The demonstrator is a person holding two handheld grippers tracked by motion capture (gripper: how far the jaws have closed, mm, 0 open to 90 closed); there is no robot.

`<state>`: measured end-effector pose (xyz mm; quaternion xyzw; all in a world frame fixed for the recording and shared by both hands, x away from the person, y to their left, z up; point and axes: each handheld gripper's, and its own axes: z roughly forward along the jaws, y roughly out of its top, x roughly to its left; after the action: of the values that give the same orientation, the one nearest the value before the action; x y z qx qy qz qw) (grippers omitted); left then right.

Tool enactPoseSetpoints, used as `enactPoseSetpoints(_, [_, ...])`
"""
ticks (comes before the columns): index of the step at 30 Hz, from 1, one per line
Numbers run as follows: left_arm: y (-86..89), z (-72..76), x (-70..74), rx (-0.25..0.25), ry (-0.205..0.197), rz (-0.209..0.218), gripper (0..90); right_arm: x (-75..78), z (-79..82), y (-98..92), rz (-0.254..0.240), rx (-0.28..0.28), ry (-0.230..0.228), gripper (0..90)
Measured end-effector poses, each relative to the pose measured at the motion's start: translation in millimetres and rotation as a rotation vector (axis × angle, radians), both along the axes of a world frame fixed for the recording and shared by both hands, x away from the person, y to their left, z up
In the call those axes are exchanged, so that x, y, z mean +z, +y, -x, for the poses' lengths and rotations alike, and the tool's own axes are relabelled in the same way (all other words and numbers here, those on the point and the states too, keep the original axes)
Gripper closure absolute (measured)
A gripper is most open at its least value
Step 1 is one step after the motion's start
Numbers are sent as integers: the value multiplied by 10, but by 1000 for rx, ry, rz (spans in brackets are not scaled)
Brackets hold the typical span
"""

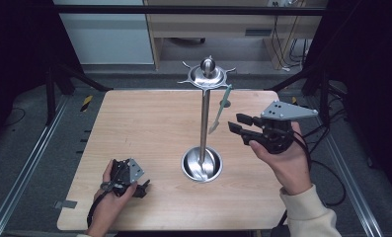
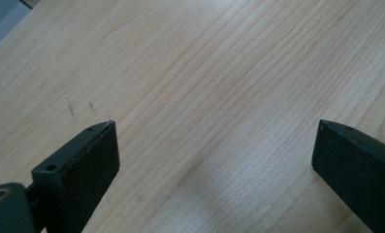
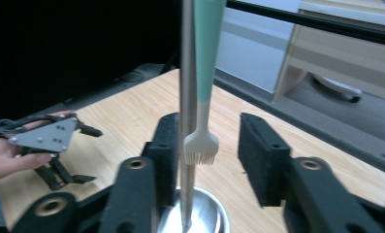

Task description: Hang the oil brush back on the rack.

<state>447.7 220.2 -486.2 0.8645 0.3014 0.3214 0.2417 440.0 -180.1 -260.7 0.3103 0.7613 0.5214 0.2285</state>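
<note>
From the high view, a steel stand [image 1: 203, 118] with a round bowl-shaped base [image 1: 202, 164] rises from the middle of the wooden table [image 1: 149, 128], and a ring of hooks [image 1: 207, 75] crowns its pole; from one hook on the right side hangs a pale green brush [image 1: 220, 111], tilted a little off vertical and free of the table, so the hanging itself looks done. The right gripper [image 1: 239, 126] is held up just beside the brush's lower end, its jaws parted and pointing left toward it without seeming to touch it, which I read as a release just made, with only the withdrawal left. The left gripper [image 1: 141, 188] rests low on the near left of the table, well apart from the stand, taking no part. In the left gripper view, the two black jaws stand wide apart over bare wood grain [image 2: 204, 97] with nothing between them, so this tool is idle and unloaded. In the right gripper view, the brush [image 3: 205, 73] hangs down beside the stand's pole [image 3: 187, 97], its white bristle head [image 3: 200, 149] sitting in the gap between the two jaws, with clear space at the right pad [image 3: 260, 155], while the left one lies behind the pole; the jaws are loosened, not clamped, and the left gripper [image 3: 49, 145] lies far off on the table
</note>
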Motion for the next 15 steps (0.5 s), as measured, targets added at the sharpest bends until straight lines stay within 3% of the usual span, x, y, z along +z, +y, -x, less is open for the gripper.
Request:
enactPoseSetpoints(8, [-1, -1, 0, 0, 0, -1, 27, 61, 41, -103, 29, -51, -6, 397])
enactPoseSetpoints(15, [0, -1, 1, 0, 0, -2, 27, 6, 3, -151, 64, -114, 23, 237])
